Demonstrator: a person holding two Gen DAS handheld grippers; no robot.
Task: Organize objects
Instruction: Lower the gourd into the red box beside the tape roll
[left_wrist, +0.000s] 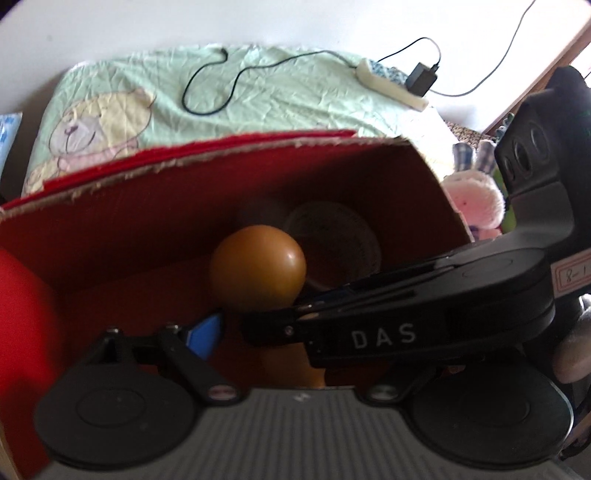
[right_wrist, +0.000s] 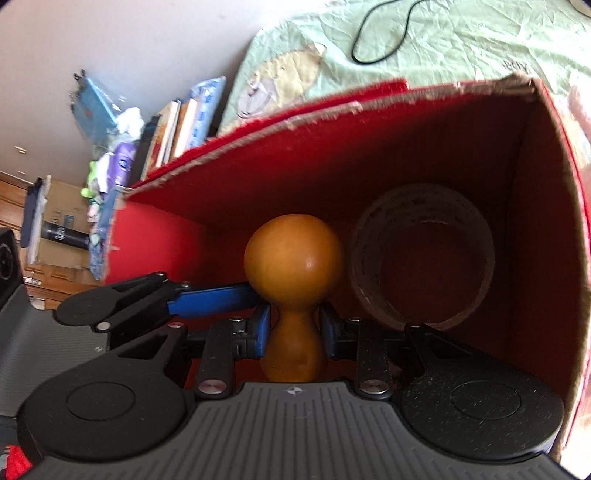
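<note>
A bed (left_wrist: 295, 88) with a crumpled pale green sheet printed with a cartoon bear fills the background, and everything else is best placed against the red cardboard box (left_wrist: 258, 177) that stands in front of it with its torn top edge open. Behind the box, on the sheet, a black cable (left_wrist: 207, 85) loops across to a white power strip (left_wrist: 391, 86) with a black adapter plugged into it. Off the box's right side a pink and white plush toy (left_wrist: 476, 199) lies against the bedding, and off its left side a row of books (right_wrist: 177, 125) and a heap of small clutter lean against the wall. Inside the box, toward its right wall, a roll of clear tape (right_wrist: 421, 254) stands on edge with its hole facing out. Just left of the tape, also inside the box, is an orange-brown wooden gourd (right_wrist: 293, 295), upright, round head above a narrow waist. The right gripper (right_wrist: 295, 334) reaches into the box from the front, its blue-padded jaws clamped on the gourd's waist. The left gripper (left_wrist: 207, 332) comes in from the box's left side with one blue finger (right_wrist: 210, 299) lying just beside the gourd's head; its other finger is hidden behind the right gripper's arm, so I cannot tell how its jaws stand.
</note>
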